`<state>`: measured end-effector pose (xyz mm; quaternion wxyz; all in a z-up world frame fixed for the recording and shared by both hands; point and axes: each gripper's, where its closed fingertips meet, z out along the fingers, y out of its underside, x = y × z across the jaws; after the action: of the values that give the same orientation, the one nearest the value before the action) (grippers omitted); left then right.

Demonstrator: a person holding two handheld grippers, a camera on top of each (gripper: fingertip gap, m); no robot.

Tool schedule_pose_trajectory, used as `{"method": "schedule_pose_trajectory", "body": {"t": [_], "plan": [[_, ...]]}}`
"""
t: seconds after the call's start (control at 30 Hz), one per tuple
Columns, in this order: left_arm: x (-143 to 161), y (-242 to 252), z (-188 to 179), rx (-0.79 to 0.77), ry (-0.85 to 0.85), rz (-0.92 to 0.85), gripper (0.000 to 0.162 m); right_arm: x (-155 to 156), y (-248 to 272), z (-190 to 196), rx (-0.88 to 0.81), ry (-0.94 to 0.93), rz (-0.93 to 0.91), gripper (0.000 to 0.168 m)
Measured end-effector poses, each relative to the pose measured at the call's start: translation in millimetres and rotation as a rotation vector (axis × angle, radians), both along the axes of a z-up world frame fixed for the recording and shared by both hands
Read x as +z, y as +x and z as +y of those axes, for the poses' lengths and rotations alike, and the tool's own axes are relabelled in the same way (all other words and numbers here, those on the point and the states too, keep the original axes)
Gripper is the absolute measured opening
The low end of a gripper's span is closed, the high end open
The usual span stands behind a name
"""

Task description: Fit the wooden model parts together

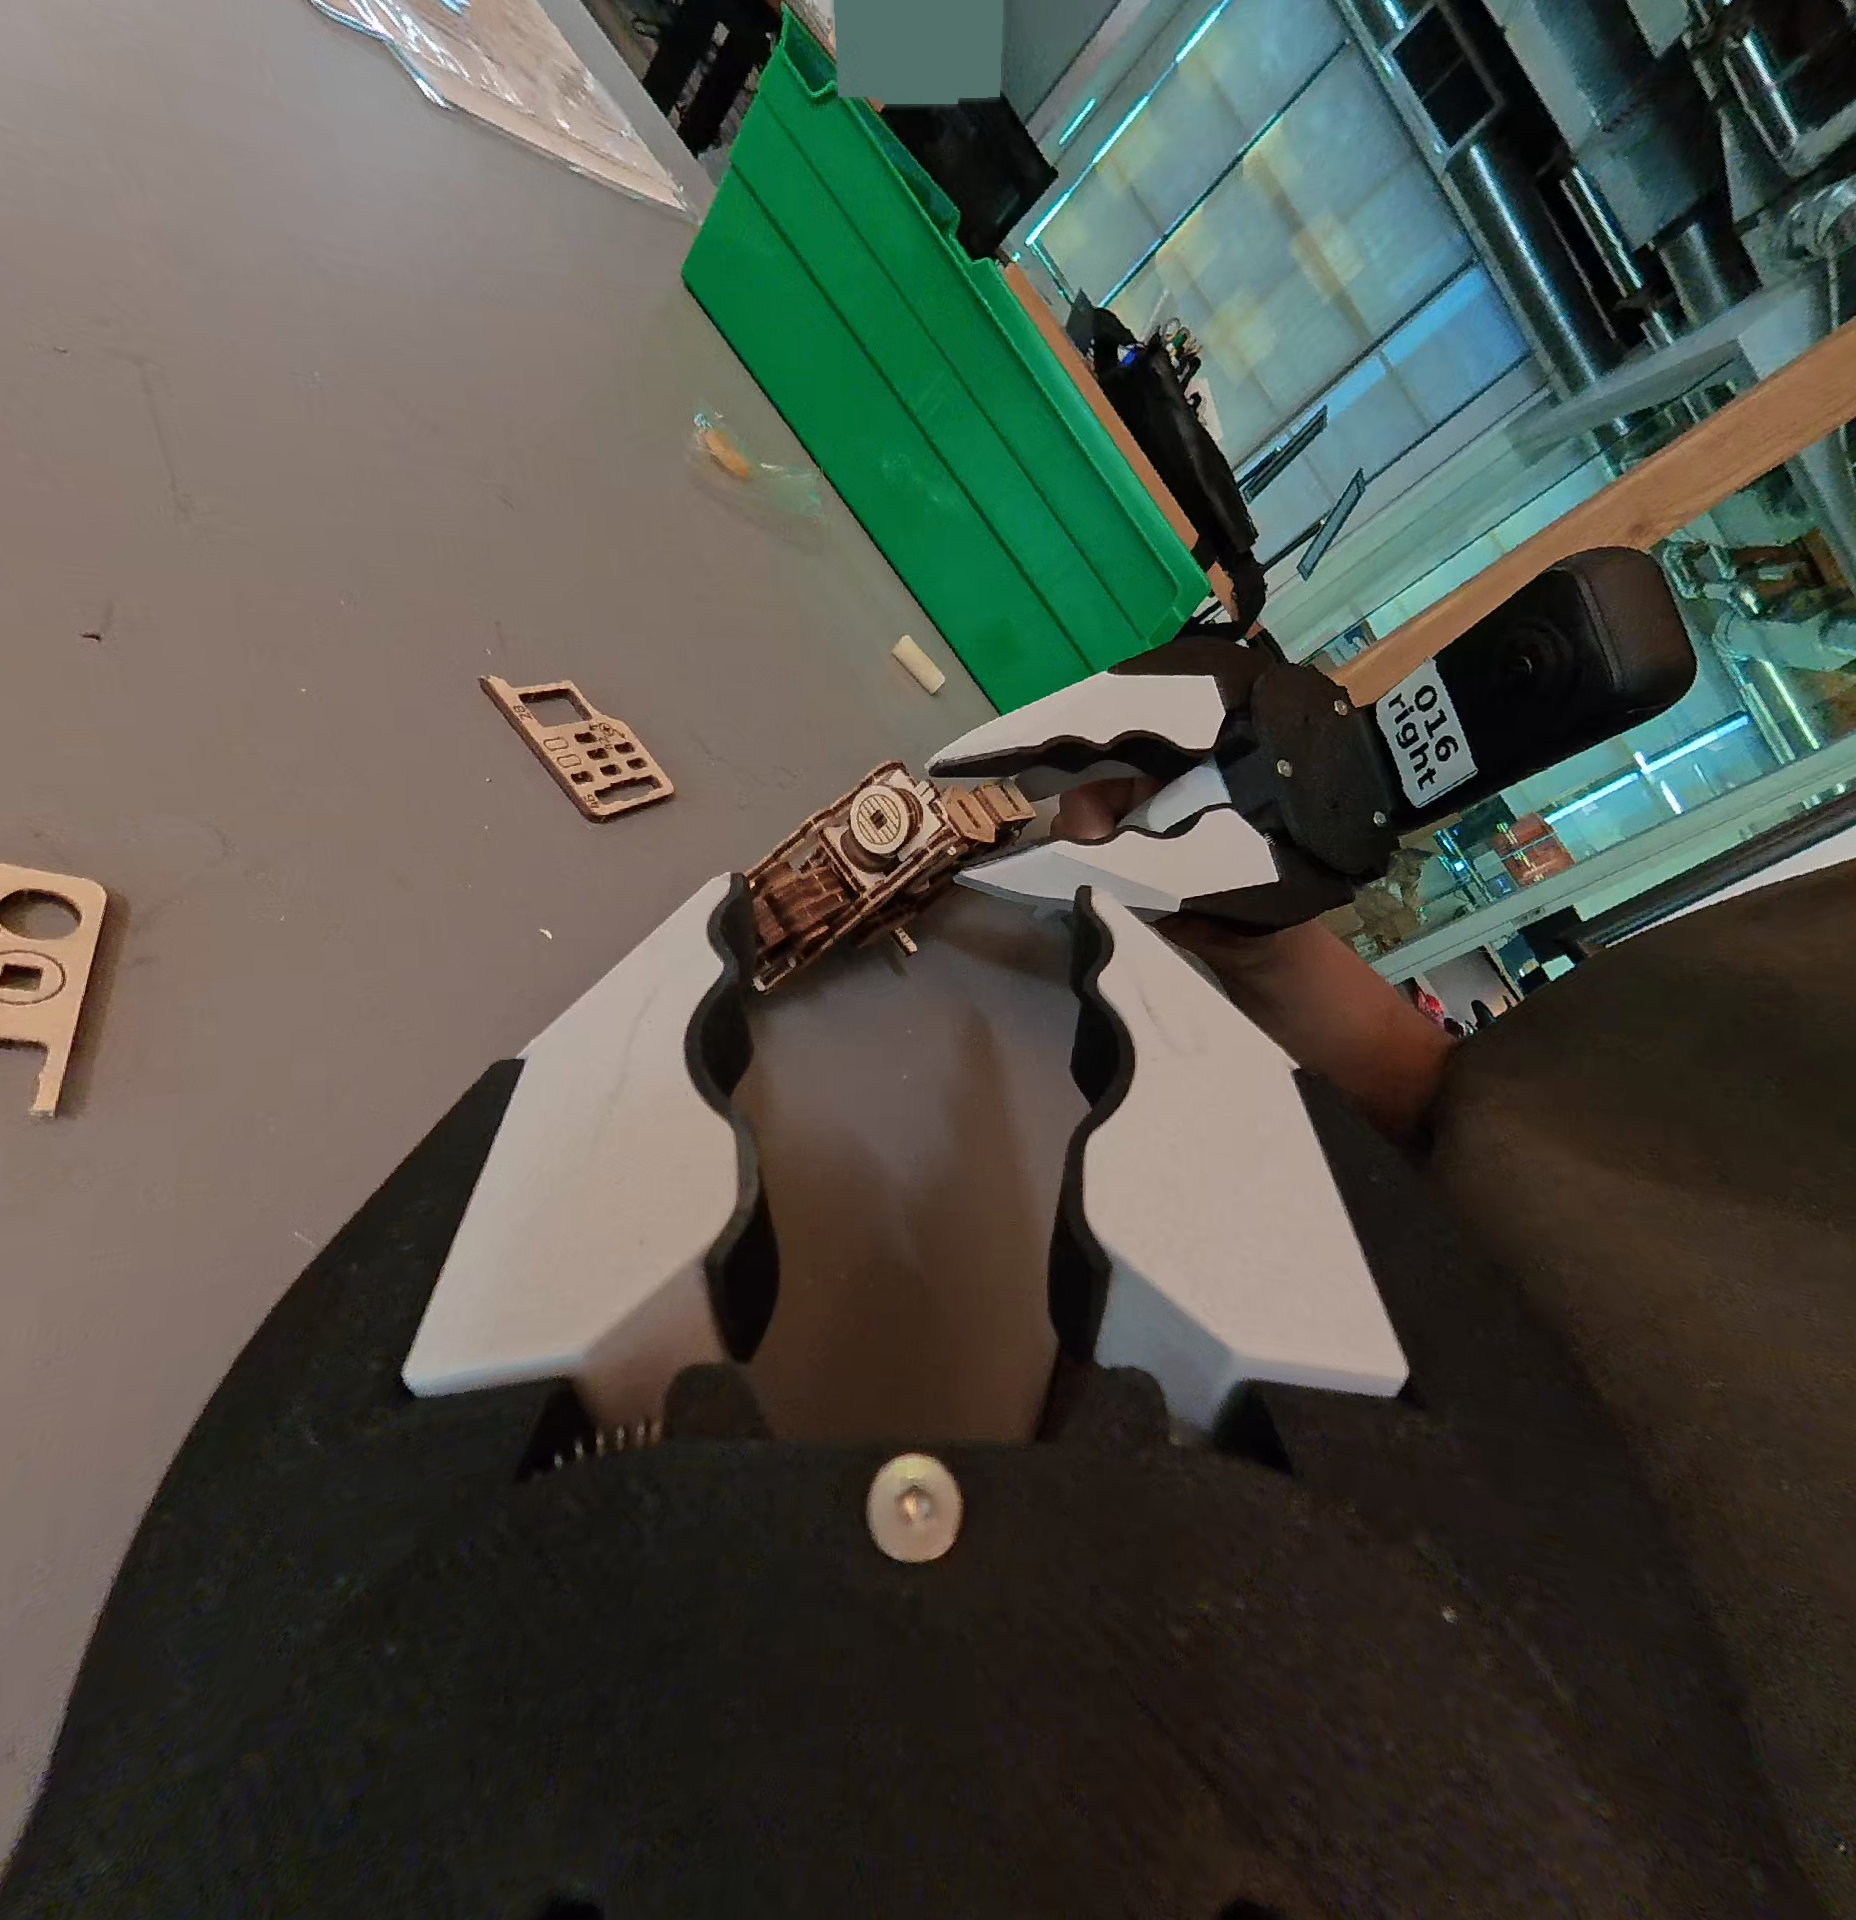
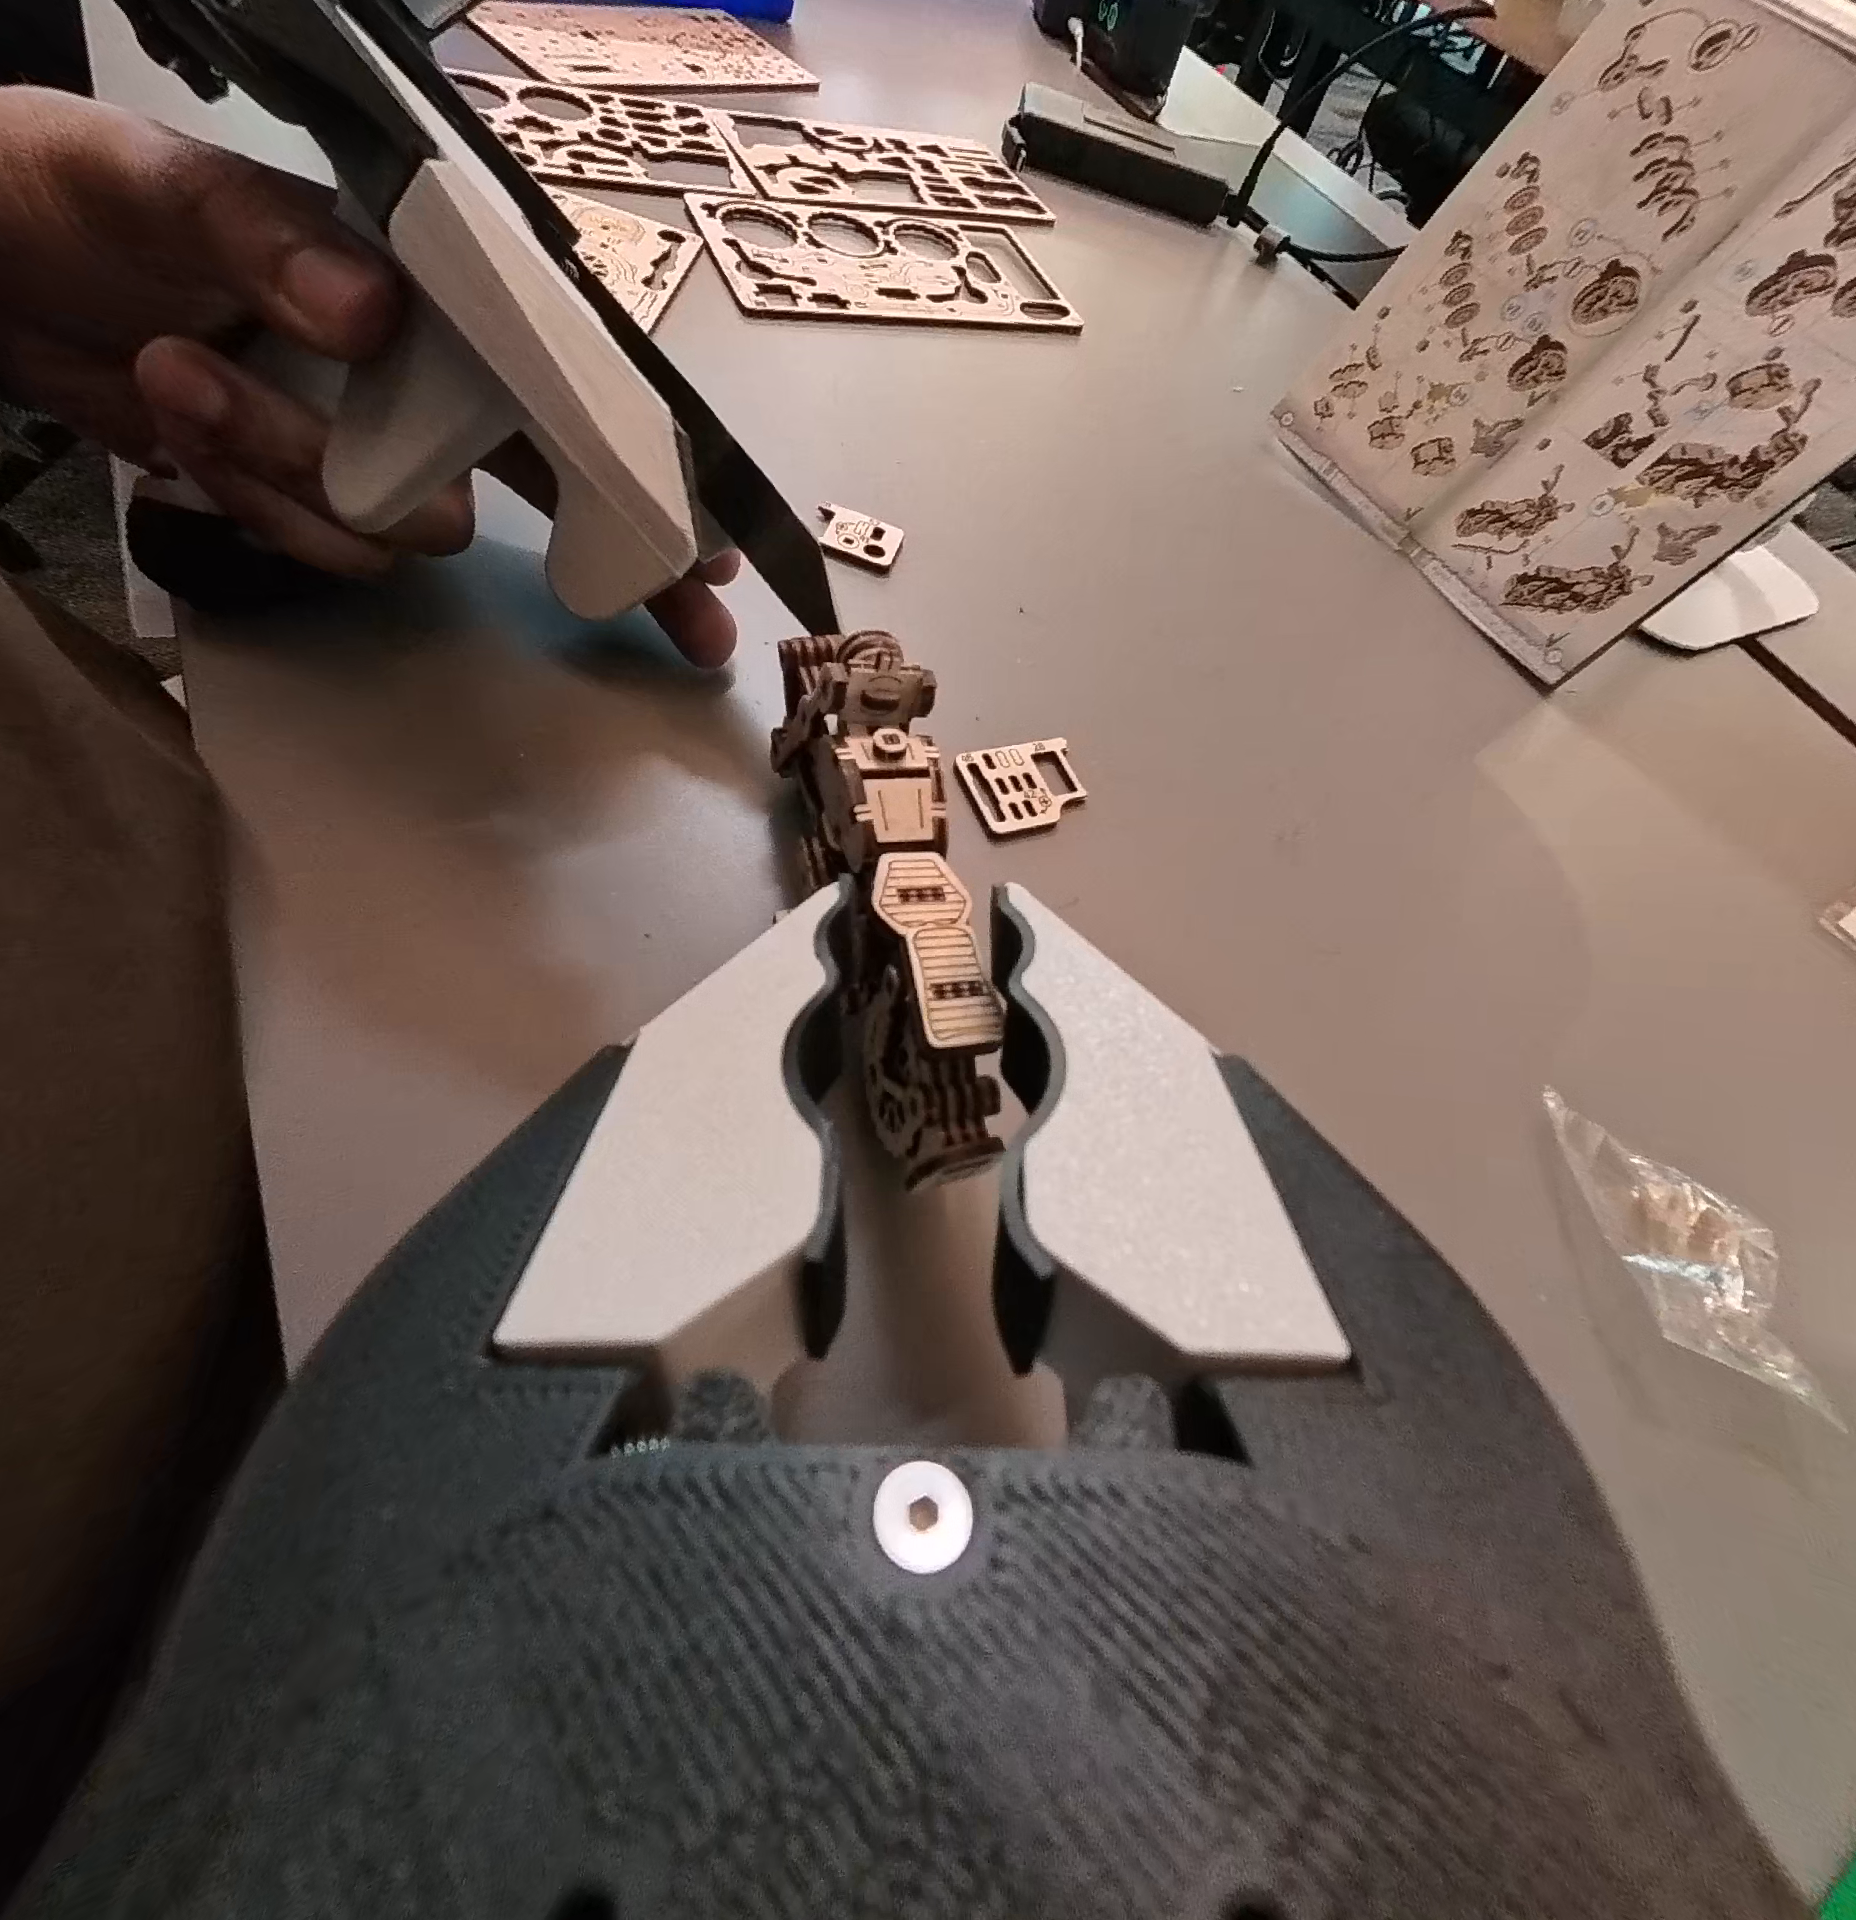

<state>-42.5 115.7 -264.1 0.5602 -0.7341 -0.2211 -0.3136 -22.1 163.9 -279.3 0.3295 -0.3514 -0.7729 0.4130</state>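
Observation:
A partly built wooden model (image 2: 908, 790) is held just above the grey table (image 2: 1267, 935). My right gripper (image 2: 922, 906) is shut on the model's near end, the slatted piece between its pads. In the left wrist view the model (image 1: 862, 862) shows with the right gripper (image 1: 950, 826) closed on its far end. My left gripper (image 1: 908, 914) is wide open and empty, its left fingertip (image 1: 732, 914) touching the model's side. In the right wrist view one of its fingers (image 2: 550, 416) reaches down from the upper left to the model's far end.
Two small wooden part cards (image 1: 581, 748) (image 1: 30, 977) lie on the table. Punched-out wooden sheets (image 2: 882, 260) lie at the back. An open instruction booklet (image 2: 1630, 312) stands on the right. A green bin (image 1: 934, 416) and a plastic bag (image 2: 1682, 1247) sit nearby.

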Motion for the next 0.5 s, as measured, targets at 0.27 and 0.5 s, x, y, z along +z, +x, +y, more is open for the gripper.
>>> {"method": "schedule_pose_trajectory", "body": {"t": [0.27, 0.5], "plan": [[-0.1, 0.6, 0.1, 0.000, -0.003, 0.010, 0.060, 0.2, -1.3, 1.7, -0.011, -0.002, 0.000, 0.023], [-0.2, 0.2, 0.0, 0.003, -0.003, 0.011, 0.060, 0.4, -1.7, 1.8, -0.017, 0.000, 0.003, 0.023]]}}
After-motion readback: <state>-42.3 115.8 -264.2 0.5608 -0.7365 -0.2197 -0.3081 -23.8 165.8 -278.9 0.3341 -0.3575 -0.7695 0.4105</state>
